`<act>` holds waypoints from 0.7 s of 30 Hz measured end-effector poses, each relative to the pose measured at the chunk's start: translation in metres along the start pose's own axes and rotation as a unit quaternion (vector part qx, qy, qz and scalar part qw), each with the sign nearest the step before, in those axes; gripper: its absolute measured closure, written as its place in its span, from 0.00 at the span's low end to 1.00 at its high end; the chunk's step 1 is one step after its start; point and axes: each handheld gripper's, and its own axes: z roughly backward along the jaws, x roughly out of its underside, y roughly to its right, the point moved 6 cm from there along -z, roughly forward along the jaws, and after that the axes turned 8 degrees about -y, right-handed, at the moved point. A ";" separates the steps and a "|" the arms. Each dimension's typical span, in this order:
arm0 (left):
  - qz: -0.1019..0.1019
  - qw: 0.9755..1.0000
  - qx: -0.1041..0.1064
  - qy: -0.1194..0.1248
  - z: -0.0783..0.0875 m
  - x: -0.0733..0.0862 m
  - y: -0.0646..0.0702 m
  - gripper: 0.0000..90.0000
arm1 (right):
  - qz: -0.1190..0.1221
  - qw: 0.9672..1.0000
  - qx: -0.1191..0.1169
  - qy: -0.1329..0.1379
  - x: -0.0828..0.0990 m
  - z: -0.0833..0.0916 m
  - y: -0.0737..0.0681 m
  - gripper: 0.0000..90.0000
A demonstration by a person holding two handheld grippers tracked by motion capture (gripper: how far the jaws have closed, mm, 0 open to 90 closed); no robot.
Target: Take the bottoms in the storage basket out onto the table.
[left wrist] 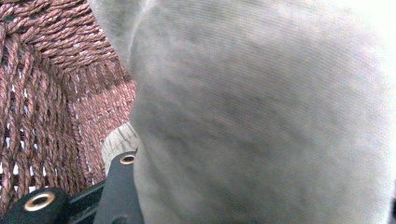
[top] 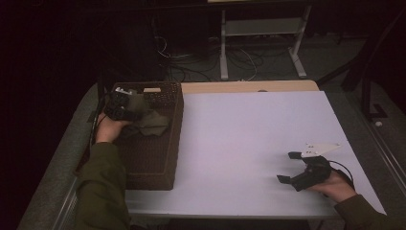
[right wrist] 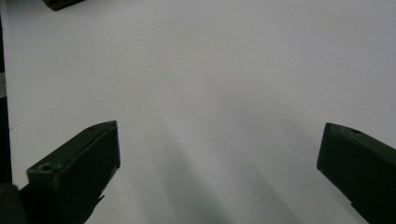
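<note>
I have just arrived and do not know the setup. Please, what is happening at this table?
A person works with a gripper in each hand. The left gripper is over the brown woven basket at the table's left edge, and its jaws are closed on an olive-grey cloth, part of which hangs down into the basket. The right gripper rests low over the bare white table near the right front corner, its jaws wide apart with nothing between them.
</note>
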 end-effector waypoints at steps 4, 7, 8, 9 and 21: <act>-0.002 1.000 0.008 0.002 0.006 -0.001 0.004 0.57 | 0.003 1.000 -0.003 0.000 0.001 0.000 -0.002 0.00; -0.003 1.000 0.011 0.005 0.009 -0.002 0.006 0.57 | 0.002 1.000 -0.006 0.002 0.001 0.000 -0.002 0.00; -0.002 1.000 0.013 0.007 0.010 -0.003 0.007 0.57 | 0.002 1.000 -0.006 0.002 0.001 0.000 -0.002 0.00; -0.002 1.000 0.014 0.012 0.014 -0.004 0.009 0.57 | 0.002 1.000 -0.005 0.003 0.001 0.000 -0.002 0.00; -0.008 0.999 0.028 0.046 0.038 -0.009 0.028 0.57 | -0.002 1.000 -0.006 0.004 0.002 0.000 -0.001 0.00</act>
